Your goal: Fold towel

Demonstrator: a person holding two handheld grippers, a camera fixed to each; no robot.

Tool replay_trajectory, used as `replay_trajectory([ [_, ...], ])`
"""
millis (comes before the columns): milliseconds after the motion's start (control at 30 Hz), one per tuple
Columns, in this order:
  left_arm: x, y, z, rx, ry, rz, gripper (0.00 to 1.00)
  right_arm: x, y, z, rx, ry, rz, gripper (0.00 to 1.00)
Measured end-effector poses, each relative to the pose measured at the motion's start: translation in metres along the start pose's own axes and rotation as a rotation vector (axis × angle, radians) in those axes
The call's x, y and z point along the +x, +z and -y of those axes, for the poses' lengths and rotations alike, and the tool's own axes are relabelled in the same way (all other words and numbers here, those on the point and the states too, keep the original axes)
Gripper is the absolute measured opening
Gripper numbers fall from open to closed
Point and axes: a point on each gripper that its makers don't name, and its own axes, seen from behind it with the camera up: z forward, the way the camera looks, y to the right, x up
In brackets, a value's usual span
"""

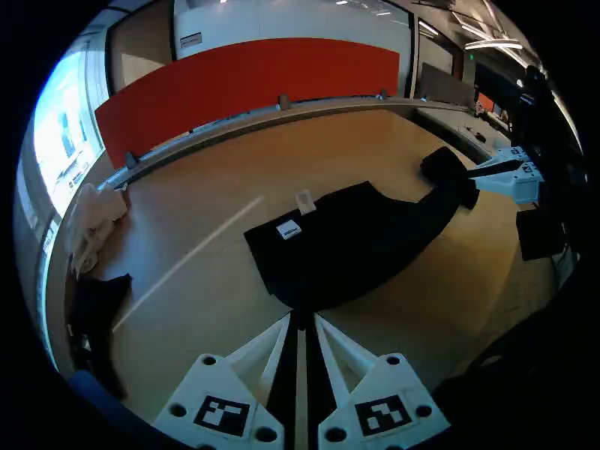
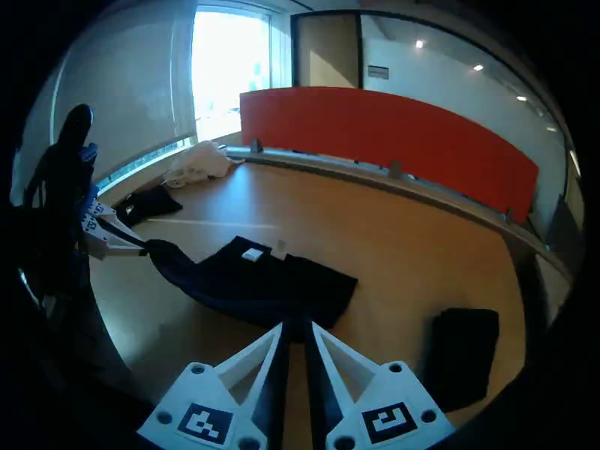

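Black towel (image 1: 352,240) lies ahead, one edge clamped tight in the left gripper (image 1: 303,319) and right gripper (image 2: 298,324); I'd carry both forward together, keeping that edge taut.

The black cloth towel (image 1: 352,240) is shown as a soft, matt weave lying in limp folds, and a small white label (image 1: 289,229), papery or woven, is carried on it. The light wooden worktop (image 1: 225,187) is finished smooth with a faint satin sheen and is edged by a grey metal rail (image 1: 247,120) below a matt red panel (image 1: 247,82). The left tongs (image 1: 302,321) and right tongs (image 2: 298,324) are moulded in smooth, matt white plastic, and the cream cloth heap (image 1: 94,217) is crumpled and dull.
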Motion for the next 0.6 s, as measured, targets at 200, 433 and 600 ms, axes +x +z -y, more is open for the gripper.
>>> replay_trajectory([
  [200, 0.001, 0.006, 0.002, 0.003, -0.008, 0.013, 0.07, -0.003, 0.005, -0.004, 0.000, -0.005, 0.015, 0.13],
  [433, 0.008, 0.022, 0.007, 0.002, -0.023, 0.025, 0.07, -0.007, 0.021, -0.015, -0.006, 0.000, 0.039, 0.13],
  [600, 0.013, 0.037, 0.014, 0.009, -0.021, 0.041, 0.07, -0.010, 0.036, -0.026, -0.010, -0.006, 0.058, 0.13],
])
